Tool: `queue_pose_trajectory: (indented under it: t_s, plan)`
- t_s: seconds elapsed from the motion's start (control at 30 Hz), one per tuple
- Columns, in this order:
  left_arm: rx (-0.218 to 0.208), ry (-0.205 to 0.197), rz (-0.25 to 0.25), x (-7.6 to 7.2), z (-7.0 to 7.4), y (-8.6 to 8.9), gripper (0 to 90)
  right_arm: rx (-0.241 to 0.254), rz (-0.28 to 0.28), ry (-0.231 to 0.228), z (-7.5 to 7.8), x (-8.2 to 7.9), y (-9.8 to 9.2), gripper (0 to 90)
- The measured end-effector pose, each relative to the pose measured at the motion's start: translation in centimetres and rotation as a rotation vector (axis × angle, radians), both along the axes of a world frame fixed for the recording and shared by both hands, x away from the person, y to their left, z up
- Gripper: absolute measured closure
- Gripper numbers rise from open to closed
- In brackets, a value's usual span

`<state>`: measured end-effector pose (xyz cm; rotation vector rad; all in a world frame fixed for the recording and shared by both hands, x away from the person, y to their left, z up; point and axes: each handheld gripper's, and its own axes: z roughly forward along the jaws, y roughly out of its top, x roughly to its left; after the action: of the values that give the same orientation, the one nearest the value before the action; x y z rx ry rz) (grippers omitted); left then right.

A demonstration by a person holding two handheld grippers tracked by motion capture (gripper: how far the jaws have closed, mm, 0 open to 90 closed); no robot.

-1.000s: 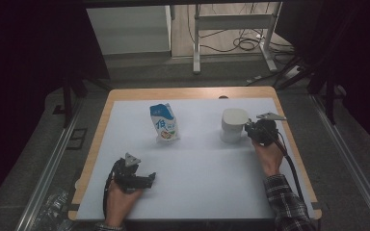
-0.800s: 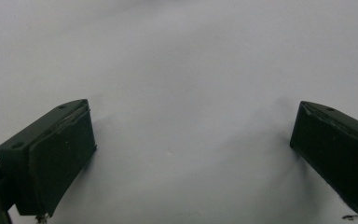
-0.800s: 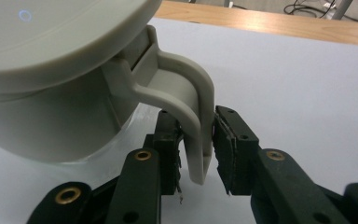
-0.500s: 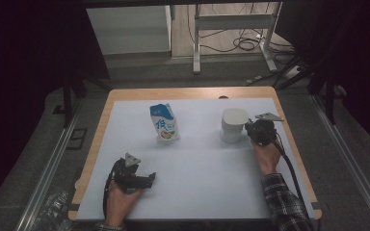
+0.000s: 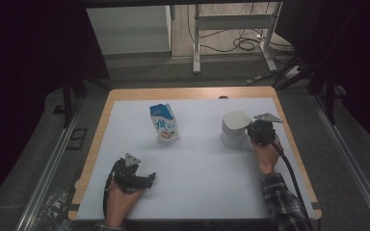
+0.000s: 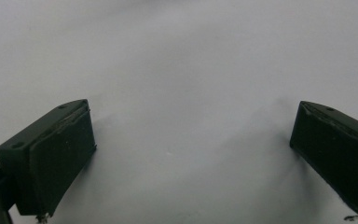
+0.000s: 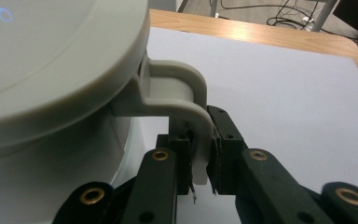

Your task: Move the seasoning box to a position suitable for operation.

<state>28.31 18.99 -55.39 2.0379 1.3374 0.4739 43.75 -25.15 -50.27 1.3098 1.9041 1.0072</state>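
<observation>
A white lidded jug point(image 5: 234, 127) stands on the right side of the white mat point(image 5: 202, 192). In the right gripper view its lid point(image 7: 51, 60) looms at the left, and its curved handle point(image 7: 186, 93) hangs down between the jaws. My right gripper point(image 5: 259, 131) point(image 7: 204, 140) has just been closing, and its pads now press on the lower part of that handle. My left gripper point(image 5: 147, 179) point(image 6: 191, 144) rests low at the near left, open, with bare mat between its fingers.
A blue and white carton point(image 5: 164, 122) stands upright in the middle left of the mat. The wooden table edge point(image 5: 188, 93) frames the mat. Beyond the table are desk legs and cables on the floor point(image 5: 241, 43).
</observation>
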Motion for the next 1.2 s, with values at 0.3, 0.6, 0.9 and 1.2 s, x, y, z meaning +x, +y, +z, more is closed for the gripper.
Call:
queue_pose_trajectory:
  t_s: [0.3, 0.6, 0.9, 1.2]
  plan:
    - [0.000, 0.000, 0.000, 0.0, 0.0, 0.0, 0.2, 0.026, 0.002, 0.011, 0.1, -0.1, -0.2, 79.8]
    - [-0.001, 0.000, 0.000, 0.0, 0.0, 0.0, 0.2, 0.048, 0.040, 0.023, 0.9, -1.1, -0.1, 78.6]
    - [-0.004, 0.000, 0.004, 0.0, 0.0, 0.0, 0.2, 0.095, 0.114, 0.040, 2.0, -3.3, 0.4, 78.7]
    - [-0.004, 0.000, 0.004, 0.0, 0.0, 0.0, 0.2, 0.121, 0.185, 0.067, 2.2, -5.8, 1.4, 78.7]
